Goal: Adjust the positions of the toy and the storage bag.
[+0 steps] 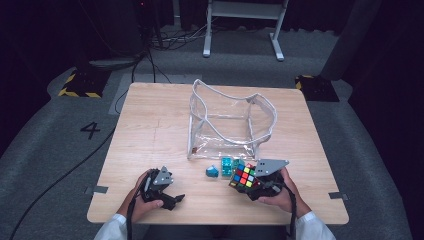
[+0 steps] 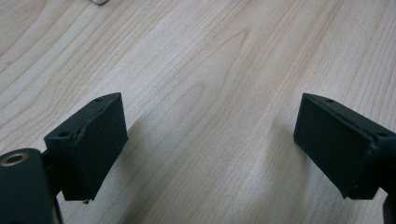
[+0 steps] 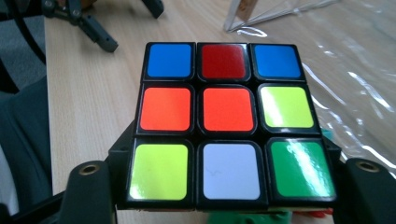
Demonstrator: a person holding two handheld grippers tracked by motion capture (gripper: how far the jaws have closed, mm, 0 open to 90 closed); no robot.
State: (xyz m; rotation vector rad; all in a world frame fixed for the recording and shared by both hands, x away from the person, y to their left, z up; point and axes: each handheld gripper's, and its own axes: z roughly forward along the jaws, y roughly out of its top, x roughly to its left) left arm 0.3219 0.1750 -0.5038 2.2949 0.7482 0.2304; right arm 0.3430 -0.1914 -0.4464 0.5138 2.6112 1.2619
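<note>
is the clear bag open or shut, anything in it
Open and empty: the clear bag stands with its mouth gaping upward, and only the table shows through its walls.

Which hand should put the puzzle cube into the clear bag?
Probably the right. Its claw already grips the puzzle cube just in front of the clear bag. The left claw is open over bare table, farther away.

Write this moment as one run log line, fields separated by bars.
right gripper: shut on puzzle cube | left gripper: open, over table | clear bag: open, behind cube
</note>
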